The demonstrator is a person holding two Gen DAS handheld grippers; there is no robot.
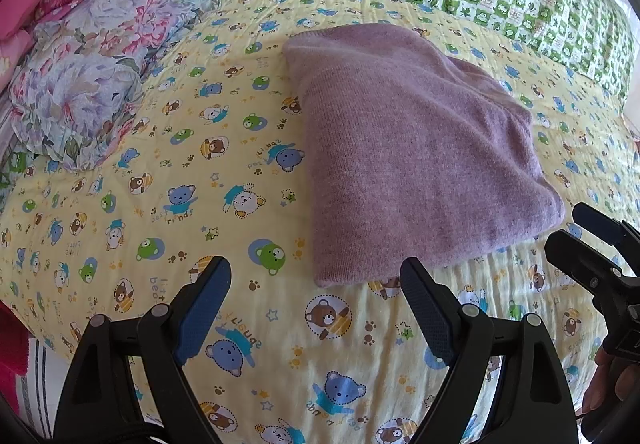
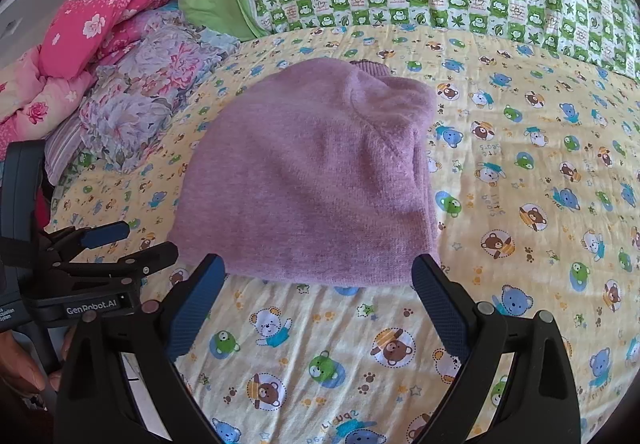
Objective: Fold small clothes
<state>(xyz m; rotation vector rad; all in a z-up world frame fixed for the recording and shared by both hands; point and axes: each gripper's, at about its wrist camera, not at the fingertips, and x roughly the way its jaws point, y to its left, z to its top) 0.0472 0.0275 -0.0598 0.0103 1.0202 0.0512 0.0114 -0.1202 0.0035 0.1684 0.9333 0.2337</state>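
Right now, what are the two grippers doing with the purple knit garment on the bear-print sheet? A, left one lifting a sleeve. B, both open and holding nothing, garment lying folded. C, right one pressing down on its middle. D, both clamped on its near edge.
B: the purple garment lies folded on the sheet, with the left gripper and right gripper both open, short of its near edge.

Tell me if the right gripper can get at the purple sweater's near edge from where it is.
Probably yes. The right gripper is open, nothing held, and the purple sweater lies folded straight ahead on the bedsheet with nothing between them.
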